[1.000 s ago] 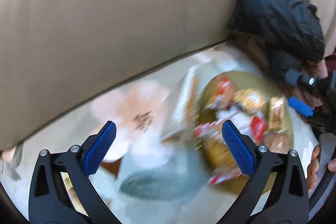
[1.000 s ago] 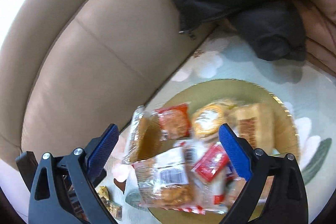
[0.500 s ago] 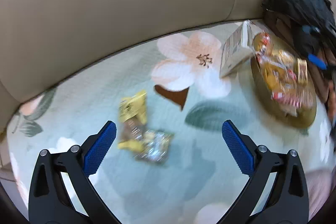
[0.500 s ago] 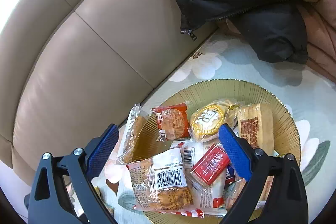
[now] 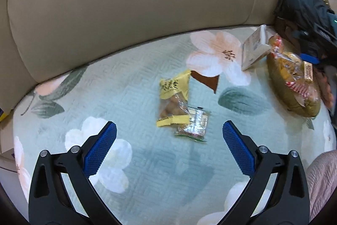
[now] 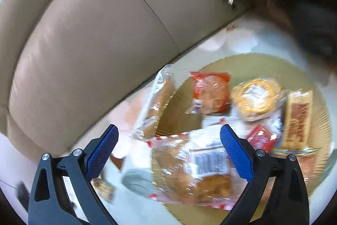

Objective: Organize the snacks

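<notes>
a: where are the snacks?

b: a yellow packet point(image 5: 173, 92) and a clear packet point(image 5: 194, 124) lie touching on the floral cover point(image 5: 134, 98), larger in view than half a second ago. the gold plate point(image 6: 248, 64) now blurs.

a: the grippers?

b: left gripper point(image 5: 167, 151) hovers above the packets, right gripper point(image 6: 168, 151) over the plate; both jaws wide, empty.
</notes>
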Motion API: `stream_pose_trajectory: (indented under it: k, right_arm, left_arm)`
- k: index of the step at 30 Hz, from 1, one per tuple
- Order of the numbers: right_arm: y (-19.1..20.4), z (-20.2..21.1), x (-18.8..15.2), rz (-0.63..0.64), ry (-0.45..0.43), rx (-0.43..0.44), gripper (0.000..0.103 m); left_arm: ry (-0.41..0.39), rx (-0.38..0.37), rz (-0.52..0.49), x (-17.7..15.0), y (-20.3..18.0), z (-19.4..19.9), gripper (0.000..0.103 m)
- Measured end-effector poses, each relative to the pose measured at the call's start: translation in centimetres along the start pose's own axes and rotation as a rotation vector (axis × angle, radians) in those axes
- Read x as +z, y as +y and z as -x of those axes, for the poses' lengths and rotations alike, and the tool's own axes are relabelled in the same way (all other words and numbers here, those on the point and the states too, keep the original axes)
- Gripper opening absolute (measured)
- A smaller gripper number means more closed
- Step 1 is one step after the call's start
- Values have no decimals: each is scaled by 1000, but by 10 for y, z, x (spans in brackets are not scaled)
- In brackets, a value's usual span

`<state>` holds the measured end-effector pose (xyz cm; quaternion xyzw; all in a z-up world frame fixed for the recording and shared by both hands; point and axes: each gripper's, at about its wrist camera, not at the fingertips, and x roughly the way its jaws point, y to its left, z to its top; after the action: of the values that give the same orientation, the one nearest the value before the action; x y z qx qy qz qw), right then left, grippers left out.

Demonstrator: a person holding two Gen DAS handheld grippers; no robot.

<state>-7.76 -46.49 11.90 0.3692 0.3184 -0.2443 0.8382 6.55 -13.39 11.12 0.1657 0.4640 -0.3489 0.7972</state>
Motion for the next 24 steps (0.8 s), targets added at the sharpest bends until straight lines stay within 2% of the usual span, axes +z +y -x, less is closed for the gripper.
stream_pose_trajectory:
  k: [2,4,7,10,14,17,18,19,20,21,22,24]
  right_arm:
    - [15,10,13,69,-70,-31,96]
    - [36,9,26,185,-88,-80,98]
    - [60,-28,47,337,25,-185,98]
    - [74,-71,55,432,158,-253,90]
    - [71,-115,67,431,228,-373,90]
    - [72,-145,63,490,345,-481,89]
    - [76,-152,57,542,383,-522,73]
    - [80,-156,54,574,404,-533,51]
    - [83,-156,49,595,413,-532,36]
    - [88,-151,48,595,373,-536,28]
    - [90,-146,47,568,342,-521,26]
    - [97,-140,48,530,337,-465,21]
  left_arm:
    - [14,-11,-10,-3,1,-2,100]
    - [17,-4,-8,-4,5,-5,100]
    - [27,-25,18,-3,12,-10,100]
    - [27,-41,32,-3,16,-13,100]
    - [47,-38,37,-3,20,-21,100]
    - [58,-38,58,-4,25,-24,100]
    - [59,-40,65,-4,26,-25,100]
    - [60,-43,72,-4,27,-26,100]
    - [61,-43,77,-4,28,-26,100]
    - [62,-43,80,-4,28,-27,100]
    - [64,-42,81,-4,28,-28,100]
    - [69,-38,79,-5,27,-30,100]
